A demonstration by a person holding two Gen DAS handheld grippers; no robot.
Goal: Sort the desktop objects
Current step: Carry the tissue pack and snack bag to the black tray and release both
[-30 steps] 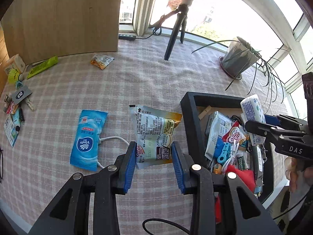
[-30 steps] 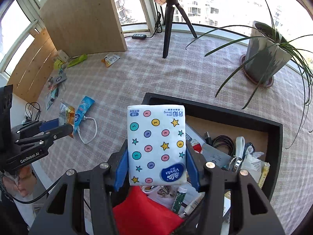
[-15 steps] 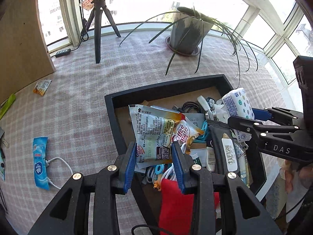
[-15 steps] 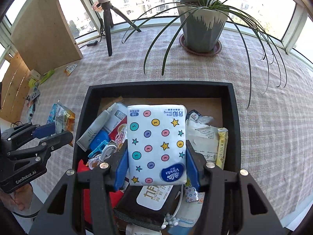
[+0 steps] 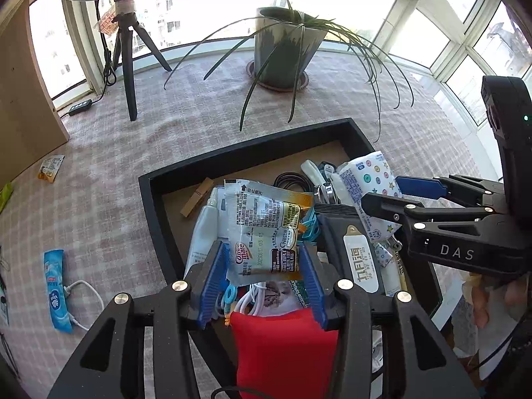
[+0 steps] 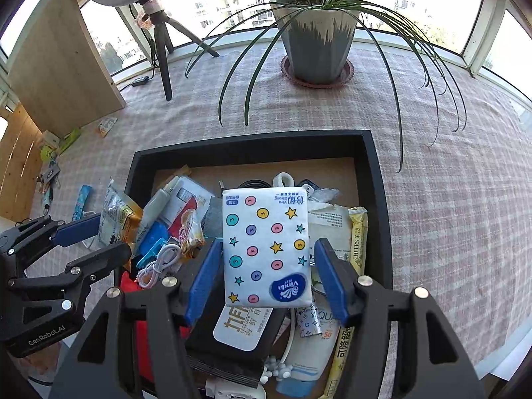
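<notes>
Over the black tray (image 6: pixel 377 179), near the front edge of the table, you have both grippers carrying cargo. Your left gripper (image 5: pixel 262 277) has its blue pads pressed against the lower edges of the creamer sachet (image 5: pixel 264 229), which stands upright between them above the tray's left side, over the white tube (image 5: pixel 202 229) and the red pouch (image 5: pixel 282 349). That low grip leaves most of the sachet free, so it should fall flat once you let go.

Your right gripper (image 6: pixel 267 276) tells a different story. The tissue pack (image 6: pixel 266 242) sits between its fingers, but the right pad (image 6: pixel 329 276) stands clear of the pack's edge with a gap showing, and the left pad (image 6: pixel 204 276) is at most just touching. The tongs look spread to about the pack's width or wider, so I judge the pack is released or nearly so, resting on the pile beneath; whether it is fully settled I cannot tell.

The tray is already crowded, which is why both items are coming in from above onto the heap and not into bare floor. Well apart on the cloth toward the table's left edge lie a blue tissue packet (image 5: pixel 56 289) with a white cable (image 5: pixel 84 294), and a small snack packet (image 5: pixel 50 168), not yet sorted.
</notes>
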